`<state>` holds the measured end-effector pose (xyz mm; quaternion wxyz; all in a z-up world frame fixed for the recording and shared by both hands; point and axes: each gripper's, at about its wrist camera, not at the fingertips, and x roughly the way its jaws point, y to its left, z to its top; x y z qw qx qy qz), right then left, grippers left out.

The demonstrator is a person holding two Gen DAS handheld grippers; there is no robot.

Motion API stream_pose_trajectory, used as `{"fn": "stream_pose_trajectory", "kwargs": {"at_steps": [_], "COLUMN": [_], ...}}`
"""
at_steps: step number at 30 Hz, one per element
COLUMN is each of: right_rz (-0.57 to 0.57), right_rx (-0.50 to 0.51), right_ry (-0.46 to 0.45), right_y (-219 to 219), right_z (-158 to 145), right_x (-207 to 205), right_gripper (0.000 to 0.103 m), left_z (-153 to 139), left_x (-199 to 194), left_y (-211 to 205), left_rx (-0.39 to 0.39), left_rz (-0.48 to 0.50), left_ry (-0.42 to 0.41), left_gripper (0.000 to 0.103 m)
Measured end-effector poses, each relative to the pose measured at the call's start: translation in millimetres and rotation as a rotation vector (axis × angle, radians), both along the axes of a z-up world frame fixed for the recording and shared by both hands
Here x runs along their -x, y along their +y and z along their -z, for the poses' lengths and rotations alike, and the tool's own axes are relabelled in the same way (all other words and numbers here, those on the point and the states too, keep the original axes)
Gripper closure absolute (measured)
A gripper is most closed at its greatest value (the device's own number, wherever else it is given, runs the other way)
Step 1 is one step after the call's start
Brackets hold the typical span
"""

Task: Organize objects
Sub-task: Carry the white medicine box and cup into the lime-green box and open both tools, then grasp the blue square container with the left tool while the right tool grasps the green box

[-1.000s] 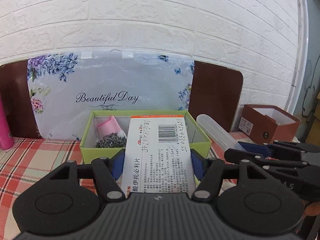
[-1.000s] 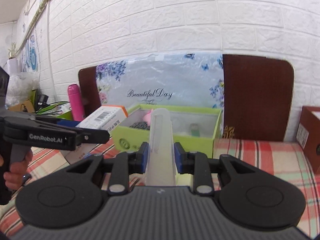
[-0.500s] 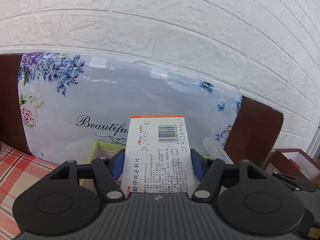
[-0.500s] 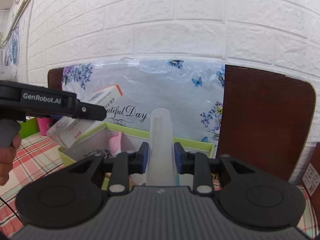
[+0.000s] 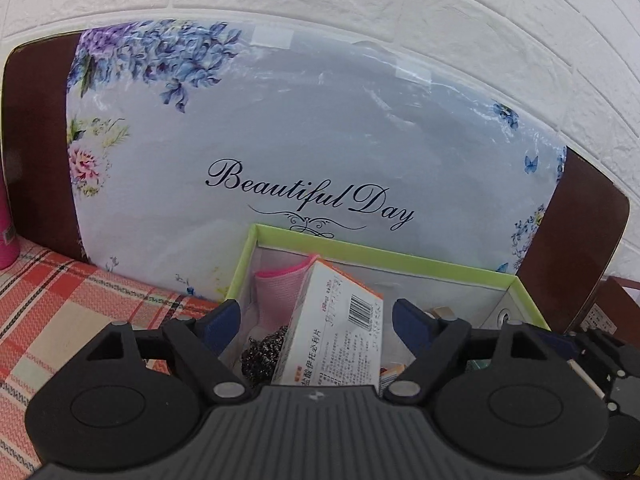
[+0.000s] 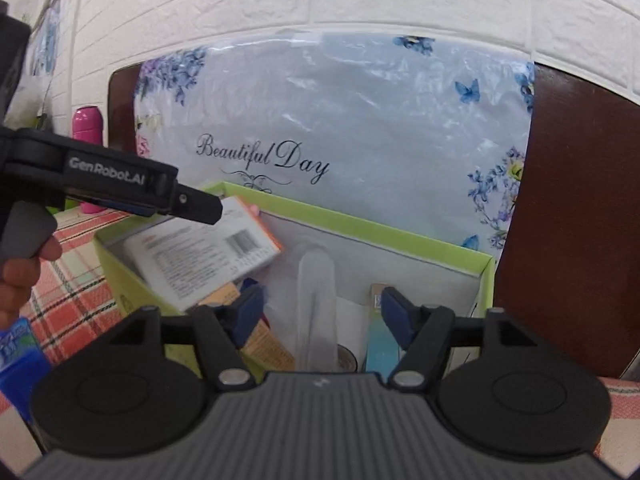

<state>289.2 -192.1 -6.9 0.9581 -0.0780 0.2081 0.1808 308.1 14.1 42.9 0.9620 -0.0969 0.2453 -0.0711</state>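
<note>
both grippers hang spread over the green box [image 5: 424, 261], their jaws having just been opening: the left gripper [image 5: 316, 316] frees the medicine carton [image 5: 340, 344] and the right gripper [image 6: 322, 308] the translucent tube [image 6: 316, 300], so each drops inside the green box.

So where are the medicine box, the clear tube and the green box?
medicine box [image 5: 340, 344]: left wrist view, its printed white face.
clear tube [image 6: 316, 300]: right wrist view, middle of its length.
green box [image 6: 360, 228]: right wrist view, its far rim.
</note>
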Motion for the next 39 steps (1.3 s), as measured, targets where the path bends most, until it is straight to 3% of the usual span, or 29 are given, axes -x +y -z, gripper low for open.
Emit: {"fn": "stream_pose_trajectory", "kwargs": {"at_steps": [1,5,11,16,23,27,33,39], "right_rz": [0.006,0.026,0.058,0.085,0.088,0.089,0.112,0.165], "right_rx": [-0.007,-0.048,-0.090,-0.117,-0.121,-0.126,-0.136,-0.159], "right_ry": [-0.009,-0.045,-0.078,-0.069,-0.037,0.045,0.160,0.239], "right_y": [-2,-10,-23,-31,-28,-17,1,24], "right_z": [-3,-19,-47,-52,-26,0,32,43], "right_x": [4,21,67,118,198,228,243,223], "right_gripper": [0.014,0.001,0.000,0.000,0.000,0.000,0.000,0.000], "left_z": [-1,-11,-24,-20,4,24,48,54], "left_x": [3,21,76,137,208,234,254,250], "left_y": [2,2,-2,-2,1,6,20,35], "left_rx": [0.007,0.007,-0.036,-0.073,-0.107,-0.107,-0.088,-0.067], "left_rz": [-0.008,-0.011,0.018,0.082,0.121,0.116,0.067,0.006], "left_ry": [0.000,-0.004,-0.014,0.008,0.049,0.096,0.149,0.183], "left_gripper": [0.017,0.017,0.017,0.016,0.016,0.016,0.016,0.016]}}
